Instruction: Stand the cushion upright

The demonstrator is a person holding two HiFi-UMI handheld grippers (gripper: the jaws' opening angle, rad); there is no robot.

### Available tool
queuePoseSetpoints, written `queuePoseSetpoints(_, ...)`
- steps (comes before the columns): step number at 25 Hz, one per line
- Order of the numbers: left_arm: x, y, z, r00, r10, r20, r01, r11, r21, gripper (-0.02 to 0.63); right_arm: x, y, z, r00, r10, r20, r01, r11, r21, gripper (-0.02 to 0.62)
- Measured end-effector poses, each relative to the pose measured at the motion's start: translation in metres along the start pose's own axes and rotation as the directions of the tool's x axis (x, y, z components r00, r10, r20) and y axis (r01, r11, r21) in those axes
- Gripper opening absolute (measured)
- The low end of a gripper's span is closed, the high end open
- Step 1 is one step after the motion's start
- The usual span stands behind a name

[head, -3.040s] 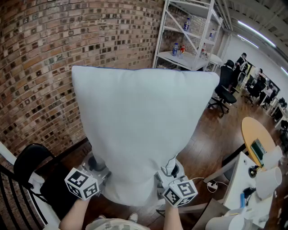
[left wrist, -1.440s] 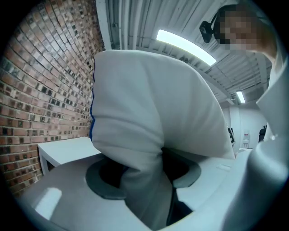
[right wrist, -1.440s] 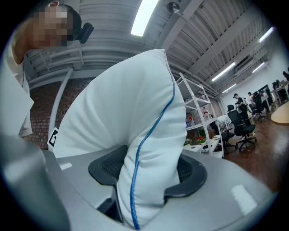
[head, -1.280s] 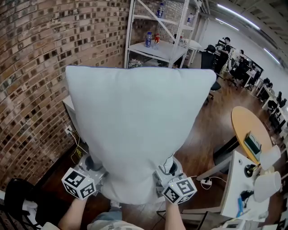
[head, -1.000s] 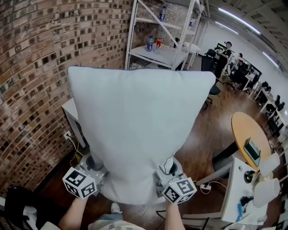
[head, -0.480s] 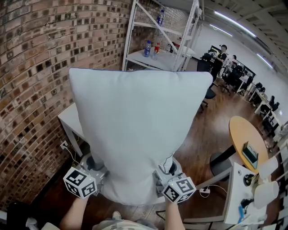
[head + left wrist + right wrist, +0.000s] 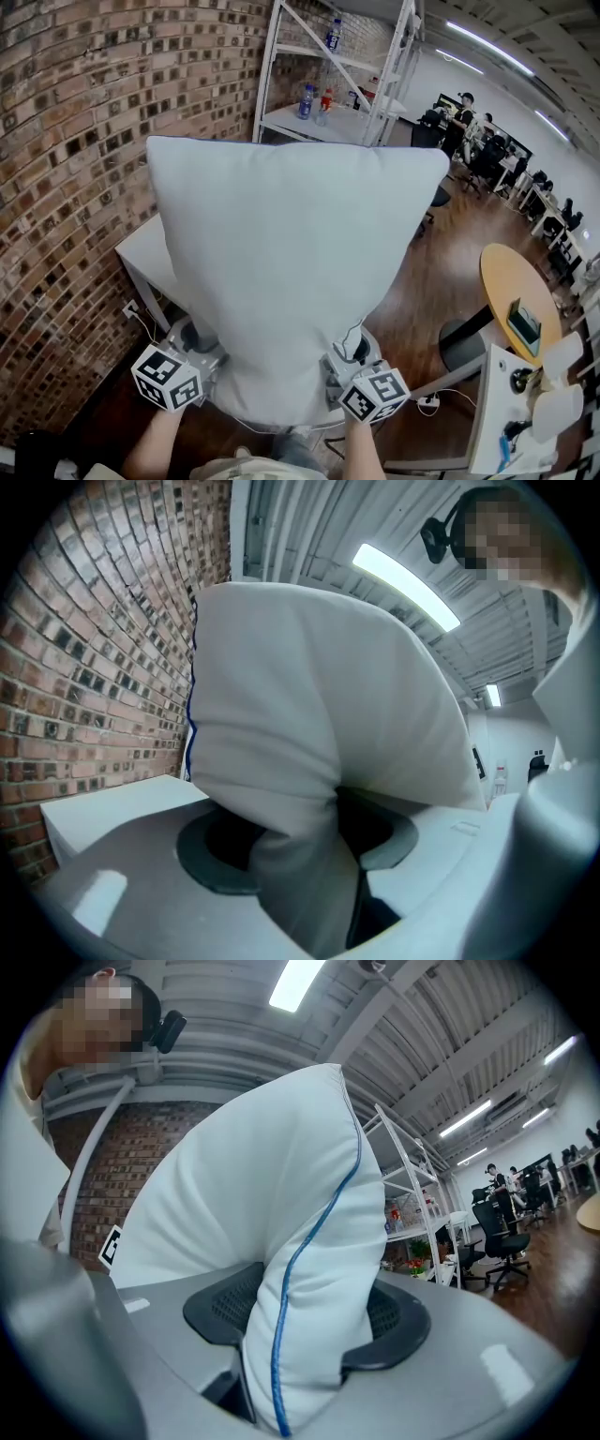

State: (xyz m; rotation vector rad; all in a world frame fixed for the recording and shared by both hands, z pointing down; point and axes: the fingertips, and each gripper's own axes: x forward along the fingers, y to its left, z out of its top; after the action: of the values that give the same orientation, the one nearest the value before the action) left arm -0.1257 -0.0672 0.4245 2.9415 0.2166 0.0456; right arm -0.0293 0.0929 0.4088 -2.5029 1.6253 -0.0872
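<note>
A large pale blue-white cushion [image 7: 291, 272] with blue piping fills the middle of the head view, held up in the air. My left gripper [image 7: 202, 361] is shut on the cushion's lower left corner, and my right gripper [image 7: 345, 361] is shut on its lower right corner. In the left gripper view the cushion [image 7: 309, 761] bulges between the dark pads [image 7: 211, 864], squeezed tight. The right gripper view shows the cushion [image 7: 309, 1279] and its blue seam clamped between the black pads [image 7: 389, 1326]. The cushion hides most of what lies beyond it.
A brick wall [image 7: 66, 169] runs along the left. A white table [image 7: 150, 258] stands by it, partly behind the cushion. White metal shelving [image 7: 337, 84] with bottles stands farther back. A round wooden table [image 7: 520, 300] and a white desk [image 7: 534, 412] are at the right; people sit at the far right.
The cushion stays gripped the same way in both grippers. The view has moved on across the room: the white table by the brick wall has come closer, and the shelving sits nearer the centre.
</note>
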Motion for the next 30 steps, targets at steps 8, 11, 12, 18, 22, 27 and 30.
queuePoseSetpoints(8,0.047,0.024,0.008,0.998,0.057,0.038,-0.058,0.998,0.017,0.242,0.047,-0.044,0.009,0.997,0.075,0.014,-0.075,0.997,-0.015,0.265)
queuePoseSetpoints(11,0.069,0.035,0.012,0.995,0.091,0.047,-0.092,0.996,0.013,0.242,0.07,-0.064,0.014,0.994,0.11,0.011,-0.11,0.994,-0.021,0.265)
queuePoseSetpoints(12,0.075,0.039,0.014,0.993,0.107,0.052,-0.108,0.994,0.014,0.242,0.078,-0.07,0.016,0.992,0.126,0.011,-0.125,0.992,-0.021,0.265)
queuePoseSetpoints(18,0.113,0.056,0.025,0.98,0.191,0.061,-0.192,0.981,0.01,0.244,0.121,-0.108,0.026,0.978,0.21,0.001,-0.21,0.978,-0.009,0.265)
queuePoseSetpoints(22,0.135,0.065,0.032,0.967,0.244,0.072,-0.245,0.97,0.008,0.244,0.146,-0.13,0.033,0.965,0.263,-0.003,-0.263,0.965,-0.008,0.265)
queuePoseSetpoints(27,0.164,0.07,0.032,0.951,0.298,0.08,-0.298,0.954,-0.004,0.244,0.169,-0.159,0.035,0.949,0.315,-0.008,-0.315,0.949,-0.005,0.265)
queuePoseSetpoints(30,0.177,0.075,0.032,0.939,0.333,0.081,-0.334,0.943,-0.006,0.244,0.183,-0.174,0.034,0.938,0.346,-0.014,-0.346,0.938,0.003,0.265)
